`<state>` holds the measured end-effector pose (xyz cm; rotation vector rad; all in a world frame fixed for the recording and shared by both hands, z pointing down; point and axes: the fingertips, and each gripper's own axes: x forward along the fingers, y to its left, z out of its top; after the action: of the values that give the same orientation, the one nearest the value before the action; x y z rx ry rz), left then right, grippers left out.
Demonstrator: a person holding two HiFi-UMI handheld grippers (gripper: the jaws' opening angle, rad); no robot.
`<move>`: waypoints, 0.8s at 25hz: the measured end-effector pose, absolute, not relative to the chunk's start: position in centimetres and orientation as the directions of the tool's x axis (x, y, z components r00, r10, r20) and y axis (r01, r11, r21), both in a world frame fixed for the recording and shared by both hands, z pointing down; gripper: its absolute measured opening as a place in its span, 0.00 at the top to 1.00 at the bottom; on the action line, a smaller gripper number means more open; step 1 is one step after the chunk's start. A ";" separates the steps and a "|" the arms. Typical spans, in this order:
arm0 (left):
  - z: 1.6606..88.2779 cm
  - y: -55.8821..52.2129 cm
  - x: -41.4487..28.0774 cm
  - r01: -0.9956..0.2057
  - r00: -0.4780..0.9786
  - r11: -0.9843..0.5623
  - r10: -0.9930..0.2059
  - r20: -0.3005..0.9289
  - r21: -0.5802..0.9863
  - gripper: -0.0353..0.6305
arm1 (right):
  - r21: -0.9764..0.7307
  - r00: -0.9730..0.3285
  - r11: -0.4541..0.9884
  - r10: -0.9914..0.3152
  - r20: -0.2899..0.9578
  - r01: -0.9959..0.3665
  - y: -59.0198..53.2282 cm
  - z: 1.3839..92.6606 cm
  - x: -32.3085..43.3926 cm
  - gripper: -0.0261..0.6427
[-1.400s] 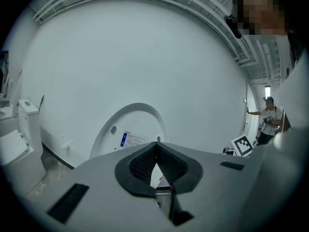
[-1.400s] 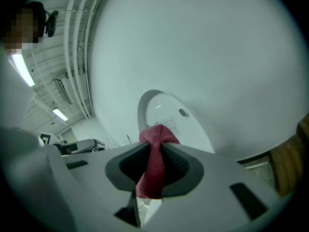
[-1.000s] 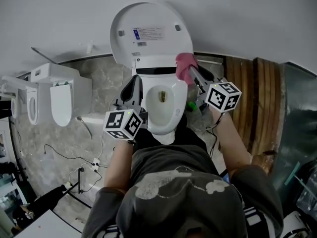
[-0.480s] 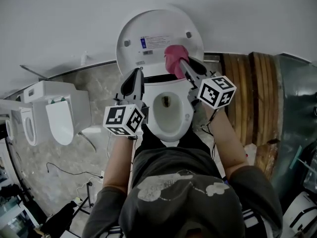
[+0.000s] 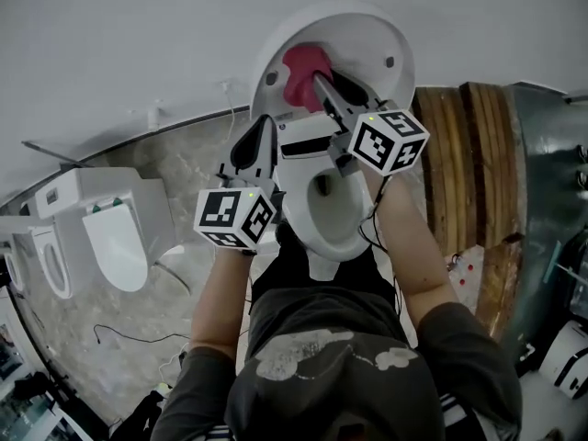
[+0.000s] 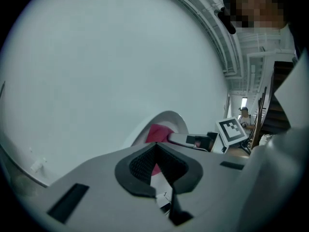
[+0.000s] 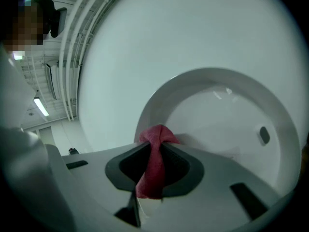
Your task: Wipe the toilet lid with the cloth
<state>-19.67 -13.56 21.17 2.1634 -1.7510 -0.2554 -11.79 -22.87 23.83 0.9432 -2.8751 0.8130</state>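
Observation:
The white toilet lid [image 5: 377,39] stands raised against the wall, above the open bowl [image 5: 335,219]. My right gripper [image 5: 315,83] is shut on a pink cloth [image 5: 299,70] and presses it to the left part of the lid's inner face. In the right gripper view the cloth [image 7: 153,166] hangs bunched between the jaws, in front of the lid [image 7: 227,115]. My left gripper [image 5: 264,129] is shut and empty, held level beside the left of the bowl's rear. The left gripper view shows the cloth [image 6: 157,133] on the lid [image 6: 170,119].
Two more white toilets [image 5: 115,237] stand along the wall at the left. Wooden planks [image 5: 469,154] lean at the right. Cables [image 5: 129,338] run over the marble floor at the lower left. A grey wall rises behind the lid.
My right gripper has carried the cloth from the lid's lower right edge up and leftwards across its inner face. The left gripper has moved forward alongside the bowl.

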 end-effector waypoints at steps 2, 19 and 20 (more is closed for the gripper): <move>21.4 -13.4 -20.5 -0.904 0.244 -0.198 -0.967 0.079 0.378 0.94 | -0.480 -0.818 0.682 -0.555 0.152 -0.552 -23.3 23.6 -13.5 0.86; 21.0 -15.3 -18.3 -0.906 0.270 -0.220 -0.958 0.093 0.360 0.94 | -0.508 -0.736 0.616 -0.674 0.055 -0.602 -29.4 20.1 -9.5 0.86; 21.0 -15.6 -17.9 -0.906 0.274 -0.224 -0.957 0.095 0.359 0.94 | -0.515 -0.726 0.604 -0.685 0.053 -0.608 -29.8 20.1 -8.7 0.86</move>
<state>-17.91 -15.60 20.98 2.2071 -1.6949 -0.2064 -8.68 -29.77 20.14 1.1961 -2.9464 0.8526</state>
